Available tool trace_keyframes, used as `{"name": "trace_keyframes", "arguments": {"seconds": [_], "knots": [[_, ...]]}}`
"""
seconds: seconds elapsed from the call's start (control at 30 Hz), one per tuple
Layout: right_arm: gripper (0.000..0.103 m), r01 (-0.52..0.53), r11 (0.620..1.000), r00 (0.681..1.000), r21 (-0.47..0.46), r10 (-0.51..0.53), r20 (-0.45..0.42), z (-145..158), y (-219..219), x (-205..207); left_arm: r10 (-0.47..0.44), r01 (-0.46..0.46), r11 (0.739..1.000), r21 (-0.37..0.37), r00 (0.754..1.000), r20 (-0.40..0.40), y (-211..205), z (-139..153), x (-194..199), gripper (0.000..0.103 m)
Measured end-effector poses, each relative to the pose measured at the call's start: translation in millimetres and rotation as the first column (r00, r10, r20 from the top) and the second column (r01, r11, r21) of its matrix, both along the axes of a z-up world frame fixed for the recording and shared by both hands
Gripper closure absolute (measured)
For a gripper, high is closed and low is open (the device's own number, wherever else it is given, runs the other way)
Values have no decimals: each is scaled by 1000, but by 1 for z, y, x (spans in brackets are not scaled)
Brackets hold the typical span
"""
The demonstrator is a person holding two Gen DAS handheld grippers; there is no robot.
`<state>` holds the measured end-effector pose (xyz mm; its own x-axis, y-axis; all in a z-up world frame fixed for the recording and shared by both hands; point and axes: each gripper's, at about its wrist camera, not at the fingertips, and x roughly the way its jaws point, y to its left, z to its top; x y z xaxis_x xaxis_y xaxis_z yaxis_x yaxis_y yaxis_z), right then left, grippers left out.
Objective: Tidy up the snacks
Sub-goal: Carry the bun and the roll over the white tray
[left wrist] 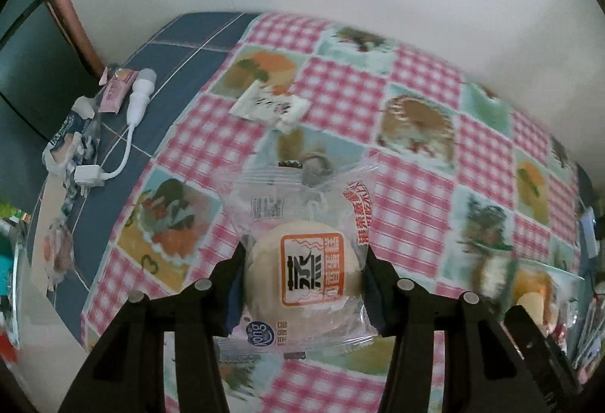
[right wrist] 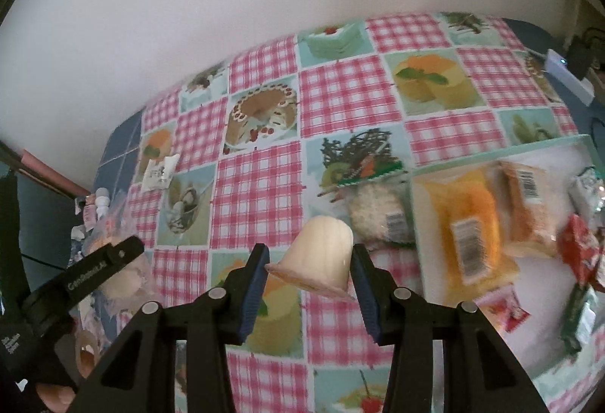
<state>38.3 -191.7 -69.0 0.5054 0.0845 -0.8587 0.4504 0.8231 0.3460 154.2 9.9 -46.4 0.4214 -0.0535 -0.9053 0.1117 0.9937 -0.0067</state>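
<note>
My left claw (left wrist: 302, 280) pinches a wrapped bun (left wrist: 302, 273), lifted off the checked tablecloth (left wrist: 412, 208). My right claw (right wrist: 310, 269) is clamped on a jelly cup (right wrist: 319, 250), tilted, also off the cloth. At two o'clock of it sits a tray (right wrist: 491, 152) of snacks; at ten o'clock, far off, a white packet (right wrist: 160, 173).

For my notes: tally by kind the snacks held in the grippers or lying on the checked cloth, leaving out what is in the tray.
Wrapped steamed bun: 1
Jelly cup: 1
White sachet: 1
Clear-wrapped coconut cake: 1
Total: 4
</note>
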Motion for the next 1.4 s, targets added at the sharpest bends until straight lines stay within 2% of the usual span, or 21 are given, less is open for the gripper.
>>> {"name": "trace_keyframes", "arguments": {"seconds": [0.2,0.4,0.57,0.67,0.83,0.97,1.17,1.4], "knots": [[56,51,999,998,12,-51,24,12,-19,-40,-60,60,998,11,996,63,-26,20,-39,50],[56,107,994,993,-6,-107,53,28,-37,-76,-142,142,990,14,981,128,-61,39,-79,50],[56,161,987,984,-18,-159,83,41,-56,-100,-211,215,977,-13,967,143,-89,47,-106,50],[56,197,980,977,-38,-193,86,47,-69,-110,-254,257,966,-5,955,152,-106,49,-118,50],[56,265,964,962,-34,-262,81,48,-98,-127,-304,309,951,-12,943,134,-129,45,-133,50],[56,336,942,940,-14,-334,76,45,-125,-144,-364,366,930,2,924,120,-150,40,-148,50],[56,430,903,902,-6,-429,55,40,-159,-168,-441,444,896,-17,894,80,-179,29,-168,50],[56,482,876,876,27,-483,19,29,-185,-187,-505,506,862,-30,862,39,-206,17,-188,50]]}}
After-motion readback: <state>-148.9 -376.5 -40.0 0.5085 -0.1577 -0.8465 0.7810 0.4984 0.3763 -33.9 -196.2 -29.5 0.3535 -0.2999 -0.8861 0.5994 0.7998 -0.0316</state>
